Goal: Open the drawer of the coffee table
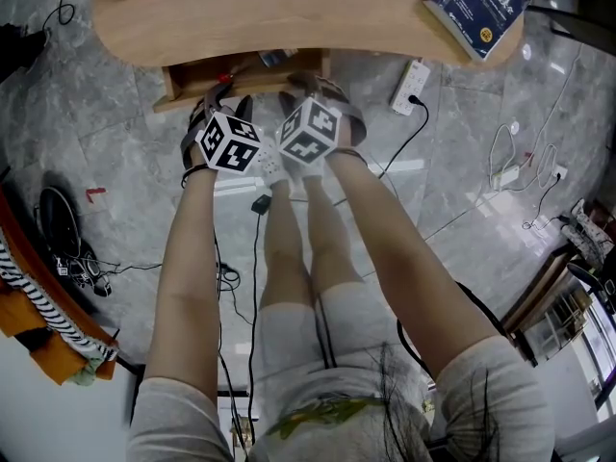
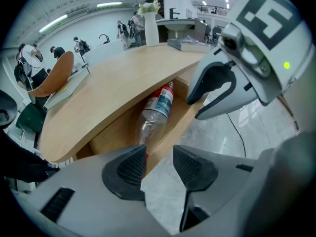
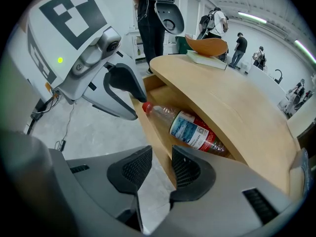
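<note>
1. The table [image 1: 289,12] is a curved wooden top in front of the person, with a book on its right end.
2. The drawer [image 1: 183,89] sticks out partway from under the table's near edge. It is open enough to show its inside. Its front wall runs left to right across the head view, so it looks as if further opening means a pull straight back toward the person's legs.
3. The left gripper [image 2: 159,153] points steeply down at the front wall. Its jaws stand well apart with only floor between them, and the wall lies just ahead and to their left.
4. The right gripper [image 3: 162,154] hangs just beside the left. Its jaws are moderately apart and hold nothing. The front wall's edge [image 3: 154,130] runs down into their gap, so this hand seems the better placed to close on it.
5. A plastic bottle [image 3: 193,131] lies on its side in the drawer, parallel to the front wall.
</note>
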